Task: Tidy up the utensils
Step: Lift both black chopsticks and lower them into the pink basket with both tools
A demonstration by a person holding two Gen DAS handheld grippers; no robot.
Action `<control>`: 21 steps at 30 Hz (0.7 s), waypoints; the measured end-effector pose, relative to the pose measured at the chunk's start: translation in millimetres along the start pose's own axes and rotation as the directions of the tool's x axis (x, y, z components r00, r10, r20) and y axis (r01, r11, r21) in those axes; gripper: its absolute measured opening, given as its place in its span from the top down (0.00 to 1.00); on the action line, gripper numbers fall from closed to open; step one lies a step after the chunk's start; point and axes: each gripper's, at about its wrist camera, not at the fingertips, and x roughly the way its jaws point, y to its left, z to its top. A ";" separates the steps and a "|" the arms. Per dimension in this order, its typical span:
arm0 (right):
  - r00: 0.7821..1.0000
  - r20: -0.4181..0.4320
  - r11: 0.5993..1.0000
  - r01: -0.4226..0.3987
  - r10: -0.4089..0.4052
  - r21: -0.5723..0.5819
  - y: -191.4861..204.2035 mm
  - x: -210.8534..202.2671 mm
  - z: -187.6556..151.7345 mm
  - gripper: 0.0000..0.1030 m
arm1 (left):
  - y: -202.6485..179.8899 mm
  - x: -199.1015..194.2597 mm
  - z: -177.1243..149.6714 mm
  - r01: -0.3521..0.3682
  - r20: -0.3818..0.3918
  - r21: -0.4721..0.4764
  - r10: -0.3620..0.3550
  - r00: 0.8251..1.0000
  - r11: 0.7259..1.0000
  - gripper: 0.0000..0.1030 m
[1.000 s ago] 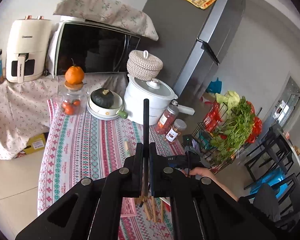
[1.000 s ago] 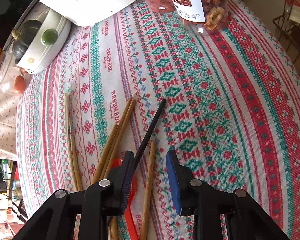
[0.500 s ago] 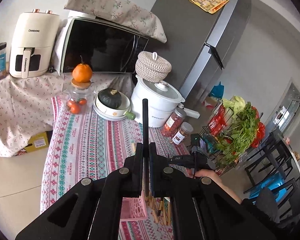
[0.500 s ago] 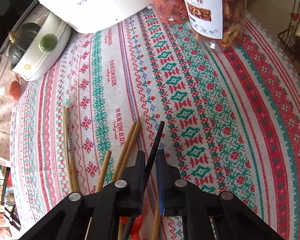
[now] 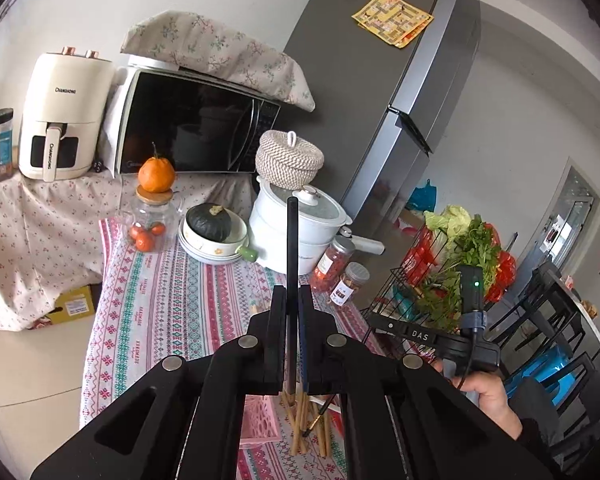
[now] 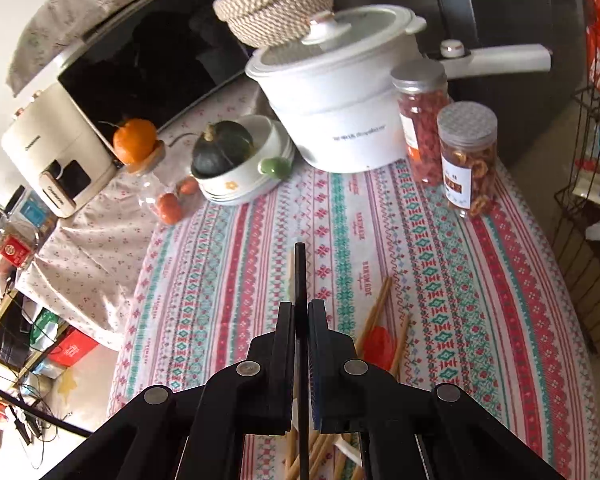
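Thin black chopstick (image 6: 300, 280) pinched in the clenched jaws of the right gripper (image 6: 301, 308), tip up at frame centre above the striped woven surface (image 6: 460, 280). Loose wooden chopsticks (image 6: 376, 308) and a red object lying lower right of centre. Left view only: a second black chopstick (image 5: 292, 248) clamped in the left gripper (image 5: 292, 300), a pink perforated basket (image 5: 258, 420) at the bottom, the right hand (image 5: 486, 394) at lower right, a wire vegetable rack (image 5: 432, 280) beyond.
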 end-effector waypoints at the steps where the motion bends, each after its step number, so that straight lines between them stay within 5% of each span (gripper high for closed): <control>1: 1.000 0.021 1.000 -0.007 0.007 -0.014 4.7 -9.5 -1.9 0.96 | -2.5 -2.5 0.0 -0.006 0.005 0.009 0.006 1.000 1.000 0.95; 7: 0.985 0.171 0.993 -0.010 0.031 -0.121 35.6 -66.0 -4.5 0.96 | -17.7 -5.2 -3.4 -0.139 0.035 0.113 0.136 0.990 0.984 0.95; 12: 0.964 0.257 0.982 -0.014 0.063 -0.187 59.9 -101.9 -0.3 0.96 | -21.1 3.2 -6.1 -0.183 0.010 0.158 0.184 0.983 0.970 0.95; 21: 0.940 0.267 0.959 -0.145 0.210 -0.243 88.8 -132.1 -0.1 0.96 | -7.2 26.0 -9.4 -0.210 -0.059 0.177 0.224 0.973 0.962 0.95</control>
